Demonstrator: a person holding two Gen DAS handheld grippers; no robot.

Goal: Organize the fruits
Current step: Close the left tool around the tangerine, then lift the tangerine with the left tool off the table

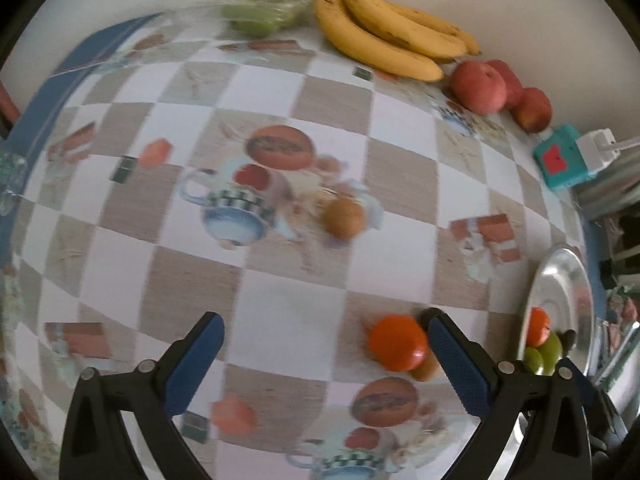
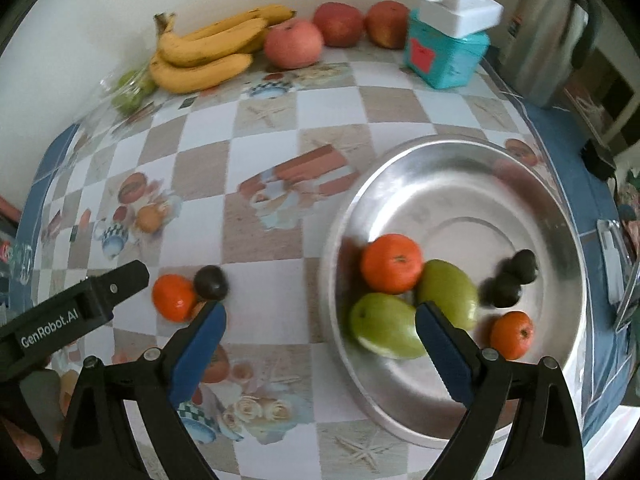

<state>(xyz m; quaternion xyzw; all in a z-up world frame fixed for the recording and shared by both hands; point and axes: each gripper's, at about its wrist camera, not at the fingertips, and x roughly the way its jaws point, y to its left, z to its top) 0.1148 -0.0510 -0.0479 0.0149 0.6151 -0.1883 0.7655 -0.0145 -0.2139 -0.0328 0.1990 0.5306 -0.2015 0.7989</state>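
A silver metal plate (image 2: 460, 184) holds two oranges (image 2: 392, 264), two green mangoes (image 2: 384, 326) and dark plums (image 2: 508, 280). On the cloth left of the plate lie a loose orange (image 2: 174, 298) and a dark plum (image 2: 211, 283). My left gripper (image 1: 326, 330) is open, the loose orange (image 1: 398, 342) just inside its right finger. My right gripper (image 2: 320, 312) is open and empty above the plate's left rim. Bananas (image 2: 204, 52), three red apples (image 2: 294, 44) and bagged green fruit (image 2: 130, 88) lie along the back wall.
A teal box (image 2: 444, 56) with a white power adapter (image 2: 460, 4) stands at the back right, a steel kettle (image 2: 548, 36) beyond it. The table carries a checkered printed cloth (image 2: 256, 120). The plate's edge (image 1: 560, 292) shows at the right of the left wrist view.
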